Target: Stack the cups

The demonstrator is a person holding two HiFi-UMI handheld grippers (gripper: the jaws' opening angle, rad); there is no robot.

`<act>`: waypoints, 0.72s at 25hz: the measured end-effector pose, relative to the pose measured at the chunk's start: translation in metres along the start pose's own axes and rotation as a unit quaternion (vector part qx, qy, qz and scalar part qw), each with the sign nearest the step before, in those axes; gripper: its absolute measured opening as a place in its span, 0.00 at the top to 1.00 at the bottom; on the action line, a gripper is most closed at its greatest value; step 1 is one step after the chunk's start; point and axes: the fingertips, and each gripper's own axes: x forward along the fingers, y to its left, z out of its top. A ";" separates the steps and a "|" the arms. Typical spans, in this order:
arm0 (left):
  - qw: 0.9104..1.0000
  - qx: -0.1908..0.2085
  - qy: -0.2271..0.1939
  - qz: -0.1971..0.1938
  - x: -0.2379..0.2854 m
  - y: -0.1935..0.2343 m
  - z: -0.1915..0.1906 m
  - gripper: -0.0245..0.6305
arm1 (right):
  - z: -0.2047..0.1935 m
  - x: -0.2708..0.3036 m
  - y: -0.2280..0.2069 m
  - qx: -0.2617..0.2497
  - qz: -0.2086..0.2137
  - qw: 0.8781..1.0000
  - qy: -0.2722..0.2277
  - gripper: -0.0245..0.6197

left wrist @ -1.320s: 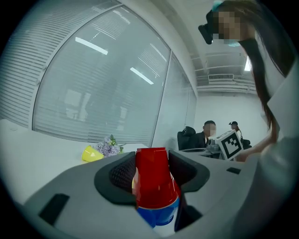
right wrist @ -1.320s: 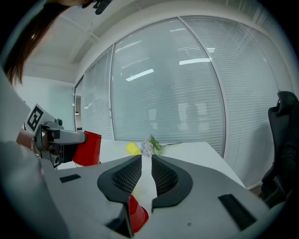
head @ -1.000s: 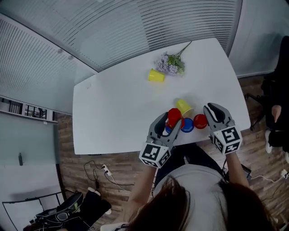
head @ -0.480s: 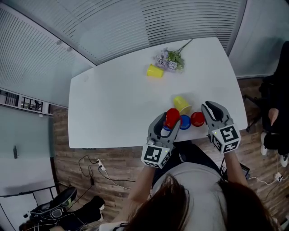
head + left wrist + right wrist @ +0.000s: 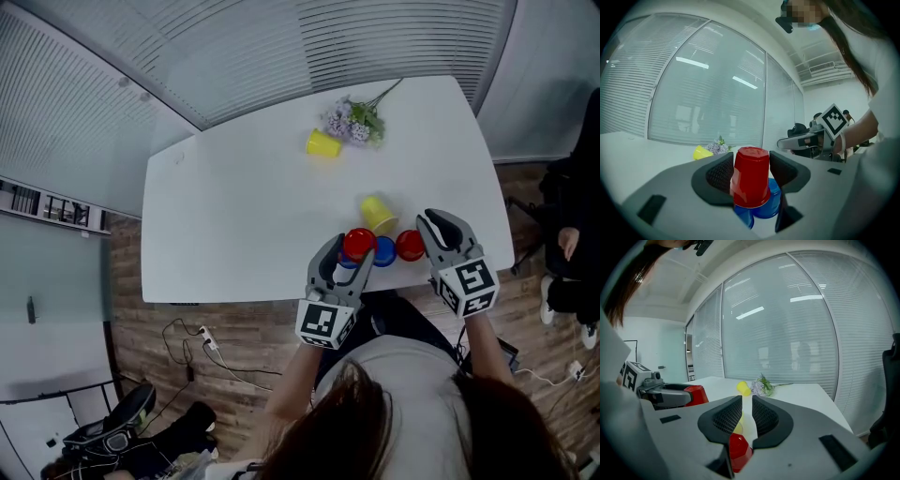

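My left gripper (image 5: 351,257) (image 5: 751,161) is shut on a red cup (image 5: 359,243) (image 5: 751,177) that it holds upside down. Right under that cup, on the white table (image 5: 244,216), are blue cups (image 5: 383,251) (image 5: 769,206). A second red cup (image 5: 410,246) (image 5: 738,451) stands upside down beside them, just left of and below my right gripper (image 5: 433,225) (image 5: 746,405). The right gripper's jaws stand a narrow gap apart with nothing between them. A yellow cup (image 5: 378,214) lies behind the blue ones. Another yellow cup (image 5: 322,143) (image 5: 743,388) lies farther back.
A sprig of purple flowers (image 5: 354,122) (image 5: 761,385) lies next to the far yellow cup. The table's front edge (image 5: 281,292) runs just under both grippers. Windows with blinds (image 5: 281,47) border the far side, and a seated person (image 5: 572,234) is at the right.
The red cup in my left gripper has tilted from leaning to nearly straight and now sits lower over the blue cups. My right gripper has stayed where it was.
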 end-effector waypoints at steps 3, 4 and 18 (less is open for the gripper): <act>1.000 -0.010 0.000 -0.005 -0.001 0.001 0.001 0.58 | 0.000 0.005 0.002 0.000 0.007 1.000 0.007 0.82; 1.000 -0.014 0.001 -0.008 -0.001 0.001 0.002 0.57 | 0.000 0.006 0.003 0.001 0.010 1.000 0.010 0.82; 0.999 -0.046 0.005 -0.015 -0.031 0.008 0.016 0.57 | 0.019 0.027 0.008 -0.017 0.051 0.998 0.030 0.82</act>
